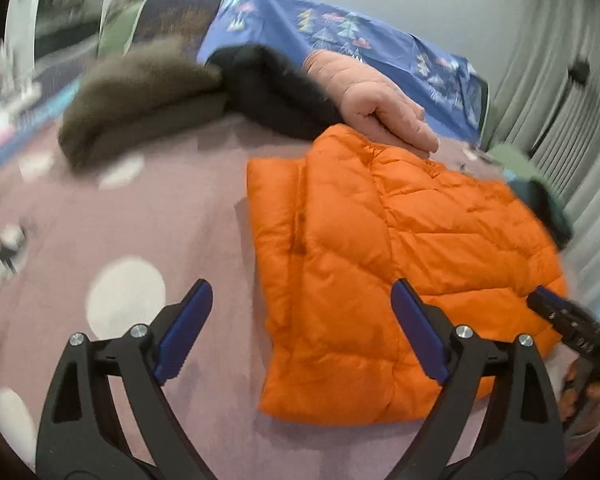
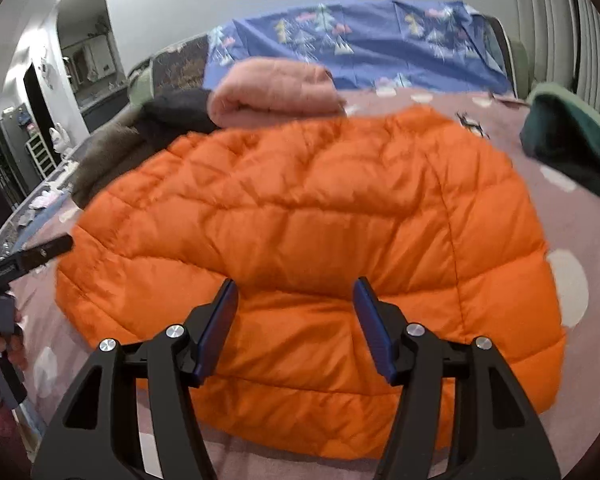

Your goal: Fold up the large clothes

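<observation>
An orange puffer jacket (image 1: 400, 264) lies folded on the pink spotted bedspread (image 1: 120, 220); it fills the middle of the right wrist view (image 2: 300, 240). My left gripper (image 1: 302, 304) is open and empty, hovering above the jacket's left edge. My right gripper (image 2: 296, 300) is open and empty just above the jacket's near part. The right gripper's tip (image 1: 556, 312) shows at the jacket's right edge in the left wrist view. The left gripper's tip (image 2: 48, 252) shows at the jacket's left edge in the right wrist view.
Folded clothes lie behind the jacket: a brown-grey one (image 1: 140, 100), a black one (image 1: 272, 88), a pink one (image 2: 276, 92) and a dark green one (image 2: 572, 144). A blue tree-print sheet (image 2: 360, 40) covers the far end. A curtain (image 1: 560, 60) hangs at the right.
</observation>
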{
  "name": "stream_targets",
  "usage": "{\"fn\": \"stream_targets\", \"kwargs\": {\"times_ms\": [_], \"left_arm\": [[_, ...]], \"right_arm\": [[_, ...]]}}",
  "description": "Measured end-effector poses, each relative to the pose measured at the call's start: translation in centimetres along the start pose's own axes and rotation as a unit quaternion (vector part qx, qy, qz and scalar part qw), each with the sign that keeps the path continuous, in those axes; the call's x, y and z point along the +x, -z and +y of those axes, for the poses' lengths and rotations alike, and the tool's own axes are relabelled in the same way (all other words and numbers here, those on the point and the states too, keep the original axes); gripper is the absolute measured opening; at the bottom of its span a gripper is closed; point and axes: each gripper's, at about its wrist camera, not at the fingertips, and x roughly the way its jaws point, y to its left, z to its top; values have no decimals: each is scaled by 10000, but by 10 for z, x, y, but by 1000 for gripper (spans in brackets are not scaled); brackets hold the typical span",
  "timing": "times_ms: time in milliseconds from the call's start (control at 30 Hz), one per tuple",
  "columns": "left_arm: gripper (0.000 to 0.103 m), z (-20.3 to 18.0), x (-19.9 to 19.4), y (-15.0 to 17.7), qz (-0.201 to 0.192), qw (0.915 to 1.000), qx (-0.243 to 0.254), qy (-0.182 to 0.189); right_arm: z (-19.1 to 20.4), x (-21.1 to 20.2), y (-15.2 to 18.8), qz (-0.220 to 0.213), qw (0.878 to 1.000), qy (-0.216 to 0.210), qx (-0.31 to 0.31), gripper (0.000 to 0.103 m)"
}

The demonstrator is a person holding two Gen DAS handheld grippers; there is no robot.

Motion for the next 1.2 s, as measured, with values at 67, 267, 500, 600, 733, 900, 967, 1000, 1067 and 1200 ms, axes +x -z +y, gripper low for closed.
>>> {"fn": "stream_targets", "kwargs": {"times_ms": [67, 267, 500, 600, 733, 900, 967, 1000, 1067, 1200], "left_arm": [[92, 7, 3, 5, 133, 9994, -119, 290], [92, 6, 37, 30, 607, 9974, 58, 386], [91, 18, 25, 26, 513, 9940, -115, 958], [91, 24, 27, 21, 464, 9912, -275, 1210], [91, 23, 33, 17, 463, 9887, -282, 1400], [90, 16, 46, 12, 577, 9865, -162, 1525], [90, 16, 51, 9, 613, 9858, -141, 1556], [90, 17, 54, 9, 625, 9853, -131, 1587], [84, 19, 58, 8, 646, 9838, -135, 1668], [73, 26, 70, 3, 669, 9770, -254, 2007]], "right_arm": [[7, 2, 3, 111, 9998, -125, -58, 61], [11, 36, 13, 617, 9979, 82, -166, 66], [5, -4, -30, 72, 9999, 3, -122, 71], [6, 4, -57, -107, 9995, 237, -197, 71], [4, 35, -92, -51, 9993, 359, -100, 71], [5, 83, -123, 168, 9983, 559, -73, 64], [3, 106, -130, 303, 9977, 612, -48, 63], [3, 116, -131, 366, 9972, 643, -74, 62], [1, 137, -128, 581, 9966, 583, -56, 62], [0, 167, -104, 604, 9965, 573, -118, 63]]}}
